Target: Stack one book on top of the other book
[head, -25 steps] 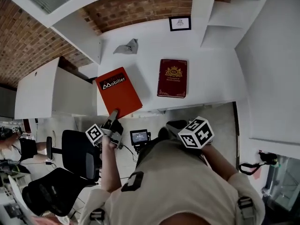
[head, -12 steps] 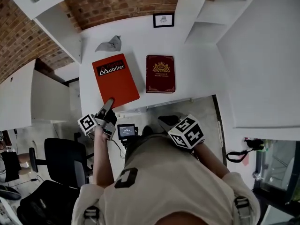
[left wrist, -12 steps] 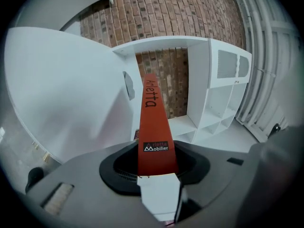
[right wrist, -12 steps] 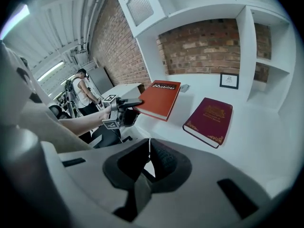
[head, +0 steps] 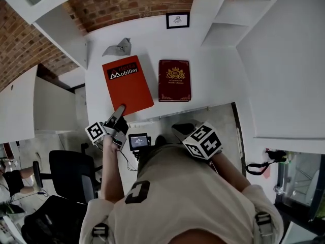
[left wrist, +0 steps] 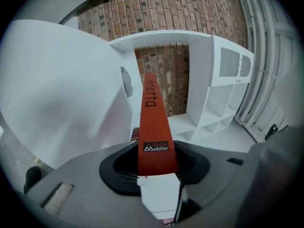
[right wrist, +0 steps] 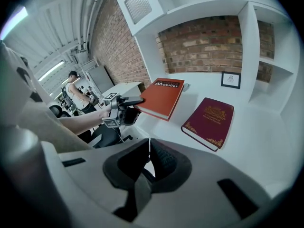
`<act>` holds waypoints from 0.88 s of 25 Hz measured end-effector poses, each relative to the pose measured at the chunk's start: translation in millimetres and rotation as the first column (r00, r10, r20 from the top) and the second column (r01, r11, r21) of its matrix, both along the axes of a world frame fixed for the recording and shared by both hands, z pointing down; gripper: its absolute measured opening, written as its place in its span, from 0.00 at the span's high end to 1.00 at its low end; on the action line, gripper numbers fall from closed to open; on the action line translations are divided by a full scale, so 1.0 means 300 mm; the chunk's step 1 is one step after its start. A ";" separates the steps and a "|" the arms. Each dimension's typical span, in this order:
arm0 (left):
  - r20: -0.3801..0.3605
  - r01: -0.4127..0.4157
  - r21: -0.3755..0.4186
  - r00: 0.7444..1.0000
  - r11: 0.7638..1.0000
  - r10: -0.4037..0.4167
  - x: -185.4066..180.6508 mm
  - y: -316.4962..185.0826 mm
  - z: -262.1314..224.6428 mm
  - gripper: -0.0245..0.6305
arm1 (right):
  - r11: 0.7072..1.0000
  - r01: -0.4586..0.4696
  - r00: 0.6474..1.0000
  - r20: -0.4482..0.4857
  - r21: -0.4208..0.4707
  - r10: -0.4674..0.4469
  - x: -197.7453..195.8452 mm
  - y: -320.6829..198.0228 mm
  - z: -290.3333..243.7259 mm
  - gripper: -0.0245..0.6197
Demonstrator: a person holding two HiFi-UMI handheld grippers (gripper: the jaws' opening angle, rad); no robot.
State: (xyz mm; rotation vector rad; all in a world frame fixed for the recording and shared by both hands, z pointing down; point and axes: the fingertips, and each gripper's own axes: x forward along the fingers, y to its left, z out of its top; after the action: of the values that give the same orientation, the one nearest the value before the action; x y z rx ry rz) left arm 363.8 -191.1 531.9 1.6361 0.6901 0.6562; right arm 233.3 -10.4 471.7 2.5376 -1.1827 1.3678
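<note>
Left gripper (head: 121,109) clamps the orange hardcover book (head: 127,83) by its near edge, apparently to carry it onto the dark-red gold-crested book (head: 174,80); right gripper (right wrist: 148,144) hangs closed, empty.

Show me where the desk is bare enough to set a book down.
Bare desk right of the maroon book, up to the shelf unit, and the strip between that book and the framed picture. Crowded: around the orange book and crumpled grey paper.
</note>
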 end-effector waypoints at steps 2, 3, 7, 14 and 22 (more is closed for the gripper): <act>0.004 -0.016 -0.004 1.000 1.000 0.016 0.018 0.038 0.002 0.72 | 1.000 -0.014 1.000 -0.001 0.003 0.014 0.015 0.025 0.001 0.95; 0.006 -0.025 -0.007 1.000 1.000 0.025 0.023 0.059 0.003 0.72 | 1.000 -0.018 1.000 0.001 0.005 0.018 0.020 0.037 0.002 0.95; 0.011 -0.075 -0.011 0.997 0.997 0.075 0.044 0.148 0.005 0.72 | 1.000 -0.022 1.000 0.008 0.004 0.022 0.030 0.077 0.005 0.95; 0.053 -0.167 -0.019 0.984 0.986 0.167 0.083 0.298 0.043 0.72 | 0.996 -0.084 0.996 0.032 0.006 0.083 0.042 0.177 0.016 0.95; 0.090 -0.289 0.028 0.954 0.957 0.285 0.089 0.468 0.116 0.72 | 0.985 -0.170 0.984 0.057 0.006 0.169 0.031 0.304 0.028 0.95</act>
State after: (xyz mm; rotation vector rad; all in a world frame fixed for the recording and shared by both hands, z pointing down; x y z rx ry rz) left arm 390.5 -50.6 566.7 1.5487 0.8663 0.9495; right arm 242.5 80.8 480.2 2.6783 -1.0037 1.4808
